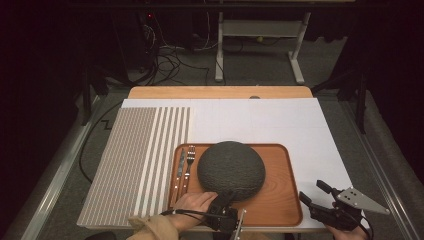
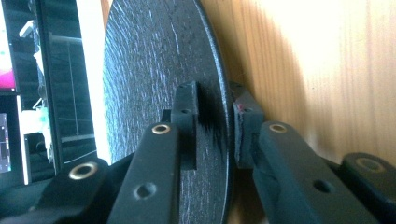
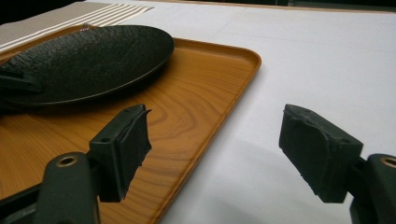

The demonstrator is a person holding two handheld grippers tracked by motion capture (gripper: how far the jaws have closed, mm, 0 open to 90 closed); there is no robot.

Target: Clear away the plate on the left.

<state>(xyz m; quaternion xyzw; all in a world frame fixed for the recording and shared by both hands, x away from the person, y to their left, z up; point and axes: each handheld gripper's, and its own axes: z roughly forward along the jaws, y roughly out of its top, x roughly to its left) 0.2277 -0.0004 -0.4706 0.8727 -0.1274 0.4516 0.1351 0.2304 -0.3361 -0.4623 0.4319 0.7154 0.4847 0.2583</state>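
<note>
At the far left of the table [image 1: 280, 120] lay a striped placemat [image 1: 137, 160], grey and white, flat on the white covering. Just to its right sat a wooden tray [image 1: 280, 200], and along the tray's left side a knife [image 1: 180, 167] and a fork [image 1: 189, 165] lay side by side, handles toward the person.

The middle of the tray was taken by a dark, rough-textured plate [image 1: 231, 170], round and black. Its near rim was where the left gripper [image 1: 223, 212] worked, held in a hand [image 1: 192, 202] in a tan sleeve that came in from the table's near edge. In the left gripper view the plate [image 2: 159, 70] stood on edge across the picture, with the tray's wood grain behind it, and its rim ran between the two black jaws. One pad sat on the plate's textured face and the other just behind the rim; a thin gap showed there, so the pinch looked slack rather than tight.

Further right, past the tray's near right corner, the right gripper [image 1: 315, 192] rested over the white covering, its grey three-cornered plate on top. Its jaws stood spread wide with nothing between them. In the right gripper view the gripper [image 3: 215, 140] faced the tray's edge [image 3: 224, 88], with the plate [image 3: 93, 60] lying beyond.
</note>
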